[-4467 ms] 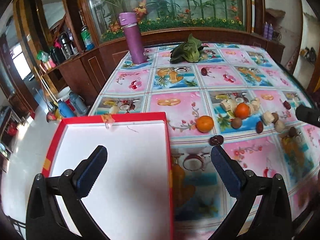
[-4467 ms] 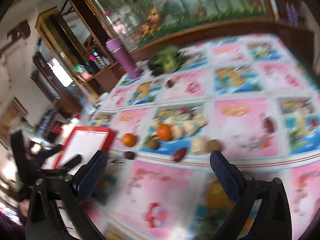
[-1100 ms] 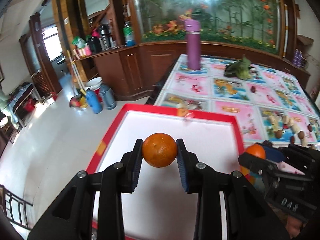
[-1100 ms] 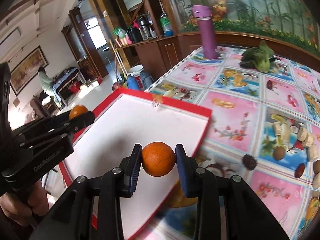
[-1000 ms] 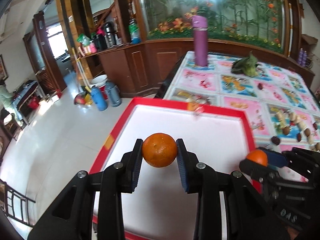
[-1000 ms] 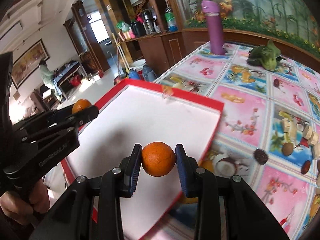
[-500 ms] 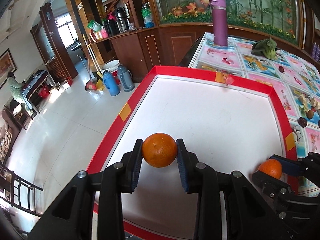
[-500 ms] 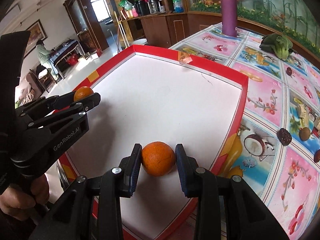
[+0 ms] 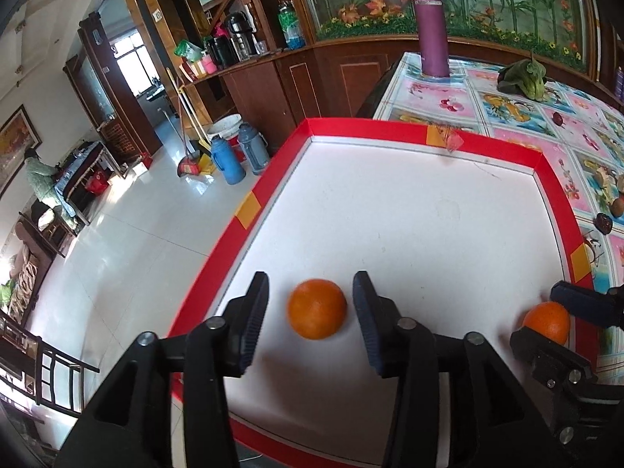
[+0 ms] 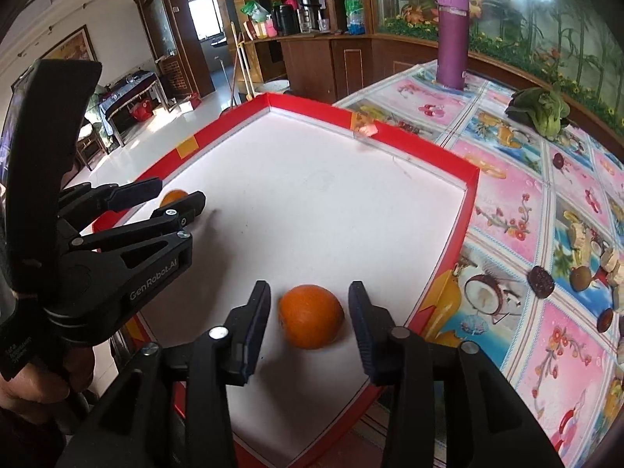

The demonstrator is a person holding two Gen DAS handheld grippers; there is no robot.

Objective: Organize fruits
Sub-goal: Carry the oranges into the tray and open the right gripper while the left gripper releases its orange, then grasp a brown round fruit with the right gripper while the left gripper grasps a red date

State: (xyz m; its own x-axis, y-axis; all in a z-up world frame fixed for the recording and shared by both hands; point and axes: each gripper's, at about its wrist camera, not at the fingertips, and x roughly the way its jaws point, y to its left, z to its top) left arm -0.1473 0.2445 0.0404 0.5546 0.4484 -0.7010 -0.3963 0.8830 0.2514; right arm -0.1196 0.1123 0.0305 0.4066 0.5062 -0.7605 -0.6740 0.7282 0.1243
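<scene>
A white tray with a red rim (image 9: pixel 390 128) lies at the table's near left corner. In the left wrist view, one orange (image 9: pixel 316 309) rests on the tray floor between the spread fingers of my left gripper (image 9: pixel 311 296), which is open and not touching it. In the right wrist view, a second orange (image 10: pixel 311 316) sits on the tray (image 10: pixel 429 152) near its right rim, with my right gripper (image 10: pixel 309 296) open around it. Each view also shows the other gripper: the right gripper (image 9: pixel 553 323) and the left gripper (image 10: pixel 177 194).
A purple flask (image 9: pixel 431 27) and a green leafy vegetable (image 9: pixel 524 78) stand at the table's far side. Several small fruits and nuts (image 10: pixel 577 269) lie on the patterned cloth to the right of the tray. Left of the tray the table ends above a tiled floor (image 9: pixel 128 241).
Both grippers came down into the tray with their oranges and opened. Each orange now rests on the tray floor, free of the fingers.
</scene>
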